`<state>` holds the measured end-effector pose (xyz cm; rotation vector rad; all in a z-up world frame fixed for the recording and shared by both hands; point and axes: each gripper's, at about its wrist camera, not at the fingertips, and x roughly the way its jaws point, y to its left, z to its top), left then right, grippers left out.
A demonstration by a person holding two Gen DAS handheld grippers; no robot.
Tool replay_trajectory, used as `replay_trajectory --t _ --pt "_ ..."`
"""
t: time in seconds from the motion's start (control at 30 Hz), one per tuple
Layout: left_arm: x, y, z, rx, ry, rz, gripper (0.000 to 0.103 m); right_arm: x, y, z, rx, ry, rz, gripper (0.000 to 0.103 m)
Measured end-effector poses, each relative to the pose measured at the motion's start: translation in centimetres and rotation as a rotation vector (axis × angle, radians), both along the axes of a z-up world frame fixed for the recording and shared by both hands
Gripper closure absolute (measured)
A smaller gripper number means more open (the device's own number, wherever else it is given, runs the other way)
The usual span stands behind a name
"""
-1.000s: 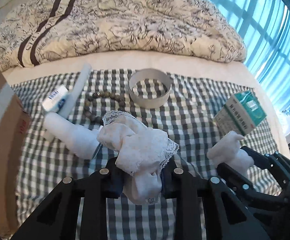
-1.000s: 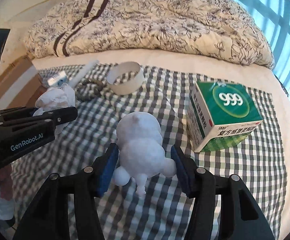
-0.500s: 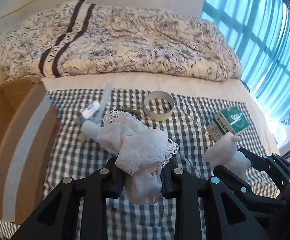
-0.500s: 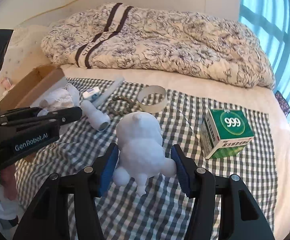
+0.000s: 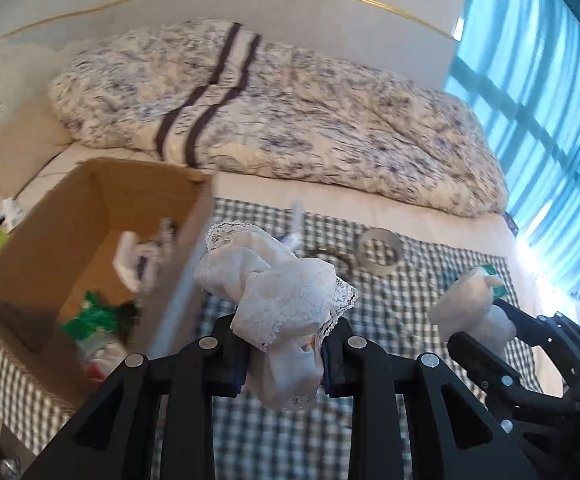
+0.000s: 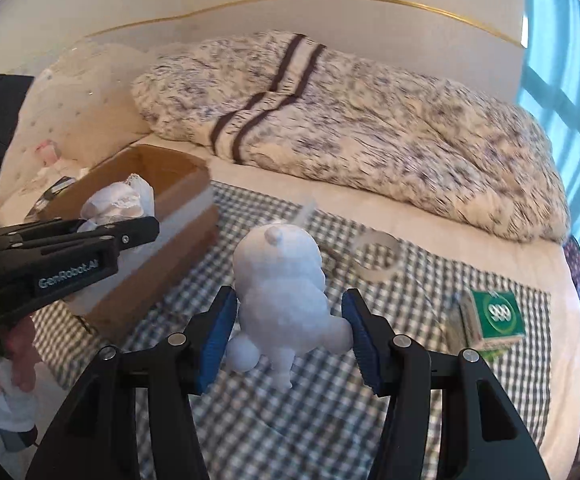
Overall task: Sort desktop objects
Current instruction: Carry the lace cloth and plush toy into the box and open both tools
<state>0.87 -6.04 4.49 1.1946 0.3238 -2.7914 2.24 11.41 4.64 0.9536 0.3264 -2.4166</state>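
Observation:
My left gripper [image 5: 285,360] is shut on a bunched white lace cloth [image 5: 277,292], held above the checked cloth just right of an open cardboard box [image 5: 101,216]. The same lace cloth [image 6: 117,200] and left gripper [image 6: 101,232] show at the left of the right wrist view, beside the cardboard box [image 6: 169,224]. My right gripper [image 6: 290,332] is shut on a white plush toy [image 6: 281,292], lifted over the checked cloth [image 6: 330,420]. The plush toy [image 5: 470,308] also appears at the right of the left wrist view.
The box holds green and white items [image 5: 93,316]. A tape ring [image 5: 381,249], beads [image 5: 330,258] and a white tube [image 5: 296,224] lie on the checked cloth. A green 999 medicine box [image 6: 494,316] stands at the right. A rumpled quilt [image 6: 350,128] lies behind.
Both grippers have risen and swung left with their loads. The cardboard box has come fully into view, its inside now visible. The tape ring and medicine box look farther away.

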Motion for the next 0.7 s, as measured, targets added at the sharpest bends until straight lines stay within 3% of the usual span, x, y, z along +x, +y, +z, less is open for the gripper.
replay_trajectory --t 0.43,0.7 --pt "1.3 -8.9 1.0 0.021 0.036 0.117 0.076 0.2 -9.8 1.7 0.009 0.021 0.14 0.048" --pt "1.6 -13.5 -0.4 0.047 0.02 0.178 0.076 -0.2 -14.3 1.0 0.012 0.006 0.202 0.048"
